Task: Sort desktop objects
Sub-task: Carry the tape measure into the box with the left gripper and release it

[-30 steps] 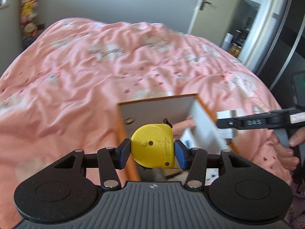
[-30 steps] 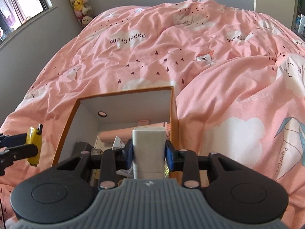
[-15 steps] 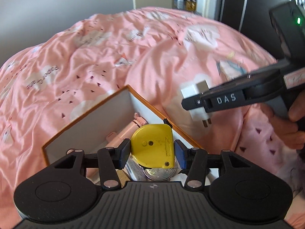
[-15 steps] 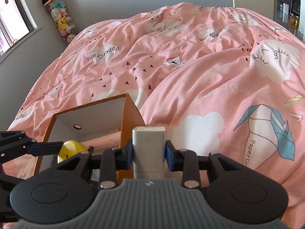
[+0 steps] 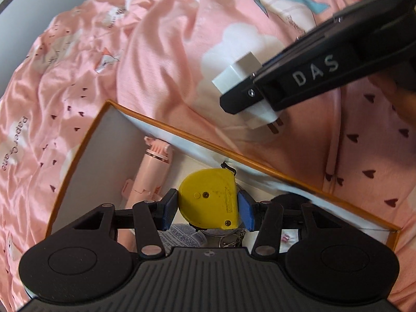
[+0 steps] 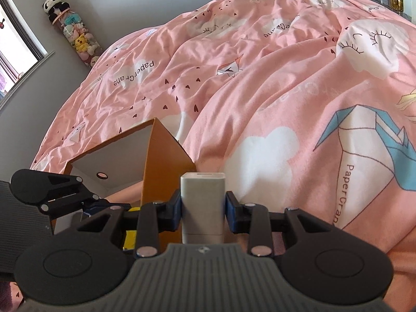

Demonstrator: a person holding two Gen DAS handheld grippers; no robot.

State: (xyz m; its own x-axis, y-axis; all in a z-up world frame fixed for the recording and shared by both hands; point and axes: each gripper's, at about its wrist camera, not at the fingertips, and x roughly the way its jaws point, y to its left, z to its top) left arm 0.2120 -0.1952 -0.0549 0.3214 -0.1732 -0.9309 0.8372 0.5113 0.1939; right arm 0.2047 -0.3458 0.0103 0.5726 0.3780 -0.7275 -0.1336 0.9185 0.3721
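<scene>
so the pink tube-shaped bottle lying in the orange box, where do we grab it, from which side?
Probably across the smooth pink tube-shaped bottle mid-body, coming straight down from above, fingers spanning its width. It lies flat near the wall of the white-lined orange cardboard box, leaving little room for a side approach. Its ringed cap end looks uneven. The lower end is hidden.

Matte black plastic left gripper (image 5: 208,208) with blue pads (image 5: 245,211) and silver screws; right gripper (image 5: 249,98) lettered "DAS" in white.

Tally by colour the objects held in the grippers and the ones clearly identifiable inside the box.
Yellow: 1, tape measure in left gripper
White: 1, plug adapter in right gripper
Pink: 1, bottle in box
Total: 3
</scene>
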